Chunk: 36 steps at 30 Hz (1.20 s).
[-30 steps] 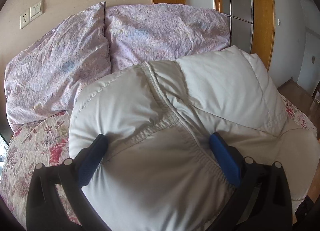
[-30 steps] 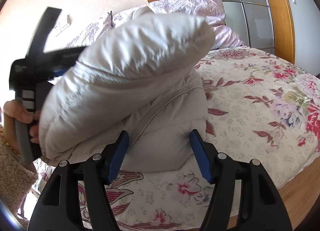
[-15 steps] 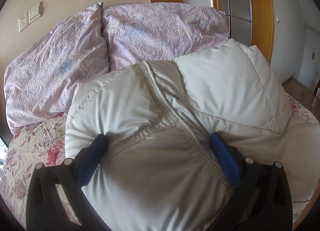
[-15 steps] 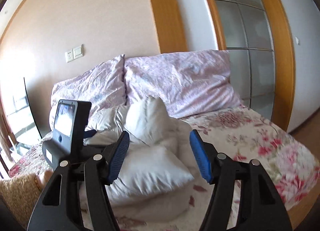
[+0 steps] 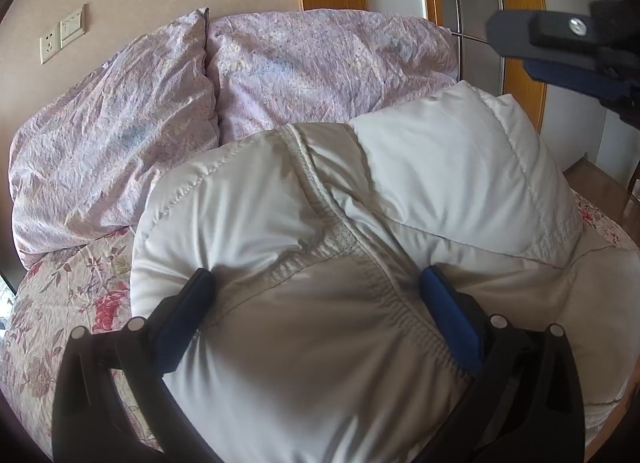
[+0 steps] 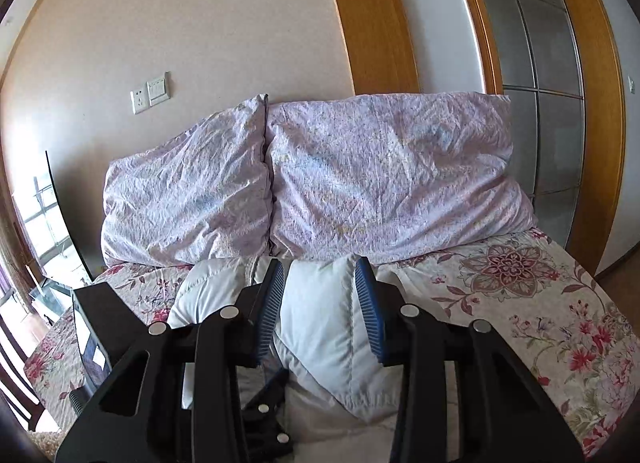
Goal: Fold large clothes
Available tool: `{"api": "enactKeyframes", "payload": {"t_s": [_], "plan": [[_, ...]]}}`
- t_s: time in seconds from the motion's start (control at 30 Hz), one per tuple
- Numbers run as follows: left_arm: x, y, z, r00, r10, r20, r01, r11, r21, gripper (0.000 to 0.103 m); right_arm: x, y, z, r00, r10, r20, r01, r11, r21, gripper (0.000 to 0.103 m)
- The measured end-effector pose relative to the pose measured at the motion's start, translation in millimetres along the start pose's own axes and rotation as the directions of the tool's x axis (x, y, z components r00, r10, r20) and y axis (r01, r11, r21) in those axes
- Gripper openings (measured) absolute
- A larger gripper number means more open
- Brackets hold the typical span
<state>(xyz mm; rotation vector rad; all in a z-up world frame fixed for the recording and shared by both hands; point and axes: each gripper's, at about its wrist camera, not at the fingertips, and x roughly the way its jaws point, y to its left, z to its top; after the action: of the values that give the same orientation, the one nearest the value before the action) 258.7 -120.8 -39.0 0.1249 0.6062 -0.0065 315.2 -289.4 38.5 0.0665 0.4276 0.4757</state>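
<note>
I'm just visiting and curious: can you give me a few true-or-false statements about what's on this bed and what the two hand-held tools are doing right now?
1. The left tool is clamped on the white puffy jacket. True.
2. The right tool is holding the jacket too. False: its jaws have just been closing, but nothing is between them; it is lifted clear above the jacket.
3. Two lilac pillows lean against the wall at the head of the bed. True.
4. The bedspread is plain blue. False: it is pale with red and pink flowers.
5. The jacket lies spread out flat. False: it is bunched into a puffy heap.
</note>
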Motion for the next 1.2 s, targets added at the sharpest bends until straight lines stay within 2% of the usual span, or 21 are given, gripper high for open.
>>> {"api": "enactKeyframes", "payload": {"t_s": [0.1,0.27,0.43,1.2], "plan": [[0.1,0.2,-0.1,1.0,-0.001,0.0,0.001,1.0,-0.001,0.101,21.1,-3.2,-1.7,0.999,-0.032,-0.036,0.032,0.999,-0.012,0.04],[-5.1,1.3,0.9,0.999,-0.04,0.024,0.04,0.999,-0.023,0.101,74.8,-42.8,-39.2,0.972,-0.106,-0.208,0.12,0.991,0.056,0.036],[-4.9,-7.2,2.0,0.999,-0.017,0.028,0.017,1.0,-0.003,0.101,91.2,-46.3,-58.5,0.96,-0.151,-0.237,0.163,0.986,0.03,0.036],[20.4,-15.2,5.0,0.997,0.022,-0.077,-0.019,0.999,0.039,0.101,121.2,-57.4,-75.4,0.92,-0.139,-0.367,0.171,0.984,0.056,0.036]]}}
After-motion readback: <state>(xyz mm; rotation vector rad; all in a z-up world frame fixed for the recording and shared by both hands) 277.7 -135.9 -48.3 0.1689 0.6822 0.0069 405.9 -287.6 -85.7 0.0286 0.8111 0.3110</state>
